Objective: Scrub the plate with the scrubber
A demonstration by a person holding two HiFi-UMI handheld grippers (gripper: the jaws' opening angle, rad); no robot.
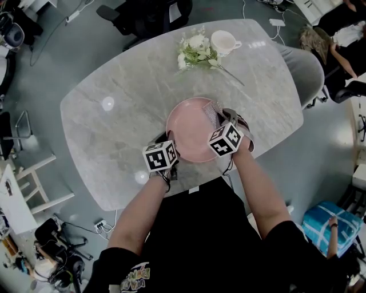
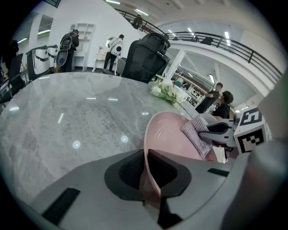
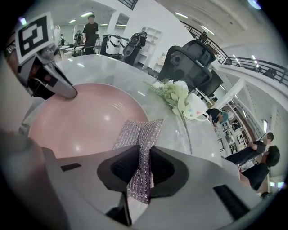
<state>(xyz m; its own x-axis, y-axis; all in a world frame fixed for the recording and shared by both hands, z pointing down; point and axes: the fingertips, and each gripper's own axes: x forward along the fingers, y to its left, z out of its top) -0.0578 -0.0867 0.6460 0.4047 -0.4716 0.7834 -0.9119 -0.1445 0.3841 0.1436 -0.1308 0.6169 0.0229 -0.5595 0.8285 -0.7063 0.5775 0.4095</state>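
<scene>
A pink plate [image 1: 191, 130] lies on the grey marble table [image 1: 120, 109], in front of me. My left gripper [image 2: 145, 173] is shut on the plate's near-left rim [image 2: 150, 143]; in the head view this left gripper [image 1: 167, 150] sits at the plate's lower left edge. My right gripper [image 3: 143, 167] is shut on a silver glittery scrubber [image 3: 140, 137], pinching its middle. The scrubber [image 1: 211, 114] rests on the plate's right side [image 3: 81, 121], just ahead of the right gripper [image 1: 224, 122]. From the left gripper view the scrubber [image 2: 197, 134] lies flat against the plate's far side.
A bunch of white flowers [image 1: 197, 52] and a white cup [image 1: 224, 42] stand at the table's far side. Office chairs [image 1: 143, 14] ring the table. People sit at the right [image 1: 337, 40]. The table's left half is bare marble.
</scene>
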